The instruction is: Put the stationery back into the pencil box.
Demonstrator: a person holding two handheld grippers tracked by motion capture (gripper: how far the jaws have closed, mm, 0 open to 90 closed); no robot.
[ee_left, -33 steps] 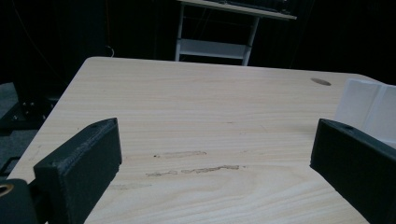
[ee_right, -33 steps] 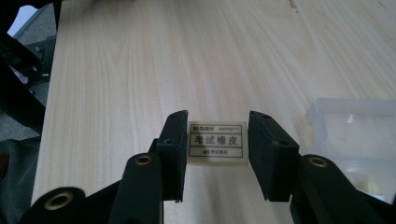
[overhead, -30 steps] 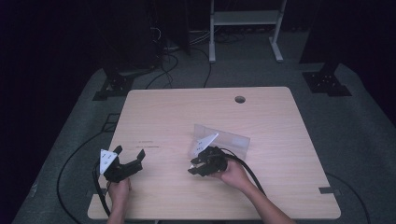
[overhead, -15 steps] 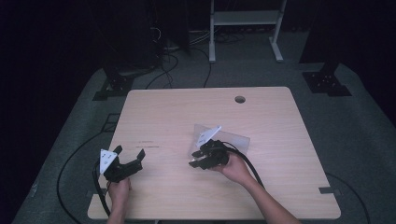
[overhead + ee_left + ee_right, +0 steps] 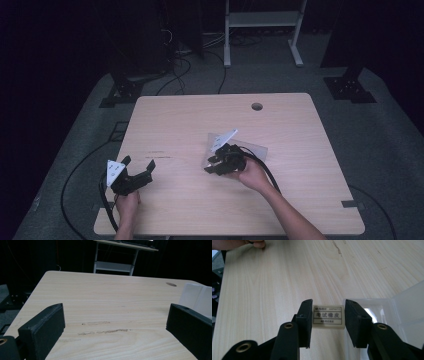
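Note:
A small white eraser (image 5: 328,318) with a black printed label sits between the two black jaws of my right gripper (image 5: 328,308), and both pads press on its ends. It is at the near-left corner of a clear plastic box (image 5: 387,307). In the high view the right gripper (image 5: 218,162) is at mid-table, over the left end of the box (image 5: 254,150). My left gripper (image 5: 137,163) rests near the table's front left corner, its jaws wide apart with bare wood between them (image 5: 112,322).
The light wood table (image 5: 190,120) has a cable hole (image 5: 257,106) at the far right. Faint scuff marks (image 5: 102,332) lie ahead of the left gripper. Black cables trail off the front edge. A white rack (image 5: 260,20) stands on the floor beyond.
The right gripper has shifted slightly toward the far side with the eraser still in its jaws. The left gripper has stayed still.

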